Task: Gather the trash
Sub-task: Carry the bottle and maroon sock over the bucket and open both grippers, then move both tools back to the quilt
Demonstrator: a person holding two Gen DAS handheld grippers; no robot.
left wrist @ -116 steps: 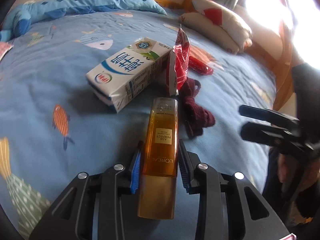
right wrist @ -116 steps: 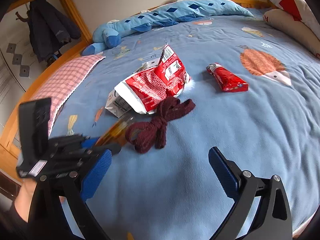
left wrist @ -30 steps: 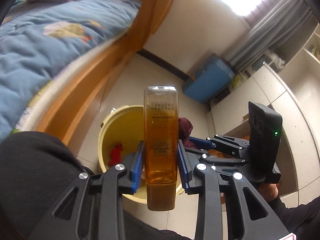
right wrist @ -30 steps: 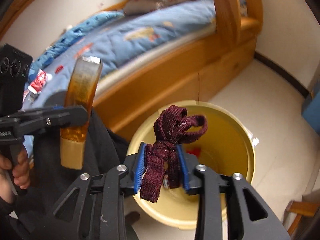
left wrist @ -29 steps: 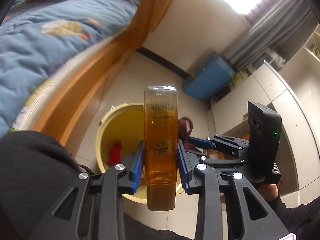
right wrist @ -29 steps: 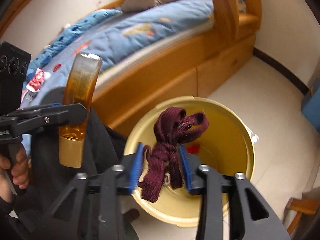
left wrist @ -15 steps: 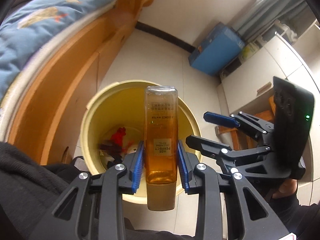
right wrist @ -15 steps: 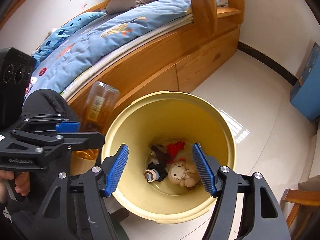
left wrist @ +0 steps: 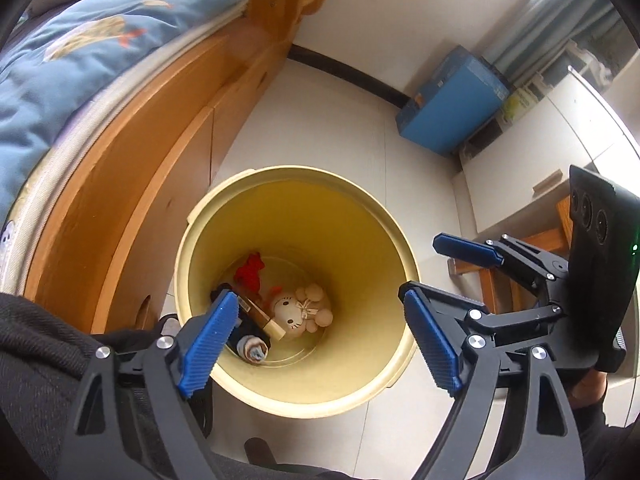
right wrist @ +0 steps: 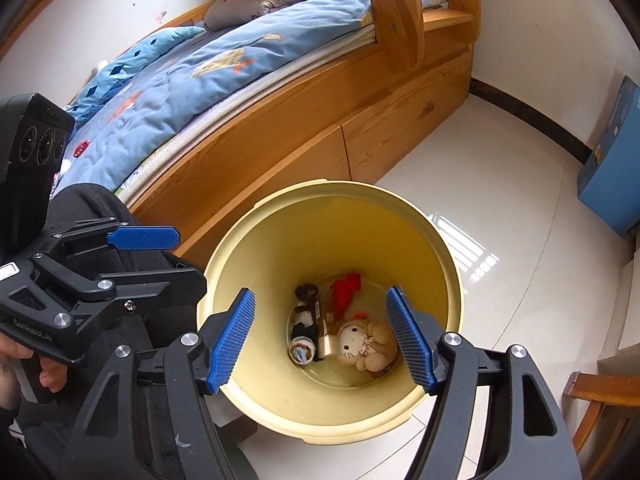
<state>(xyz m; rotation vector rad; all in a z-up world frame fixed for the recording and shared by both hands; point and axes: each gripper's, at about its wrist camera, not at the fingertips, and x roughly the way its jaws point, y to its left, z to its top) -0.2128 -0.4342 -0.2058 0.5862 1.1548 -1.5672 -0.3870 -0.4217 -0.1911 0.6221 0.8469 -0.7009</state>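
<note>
left hand-held gripper (left wrist: 320, 342): spread wide, empty, above bin
right hand-held gripper (right wrist: 320, 338): spread wide, empty
bin (right wrist: 256, 376): yellow, on floor beside bed (right wrist: 280, 148)
bottle (left wrist: 260, 317): amber, lying on bin bottom – long axis 10-to-4 o'clock, cap end toward 4
plush toy (left wrist: 304, 312): just beside bottle, at its 3 o'clock

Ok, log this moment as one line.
left gripper: open, empty | right gripper: open, empty | both over yellow bin | amber bottle: inside
</note>
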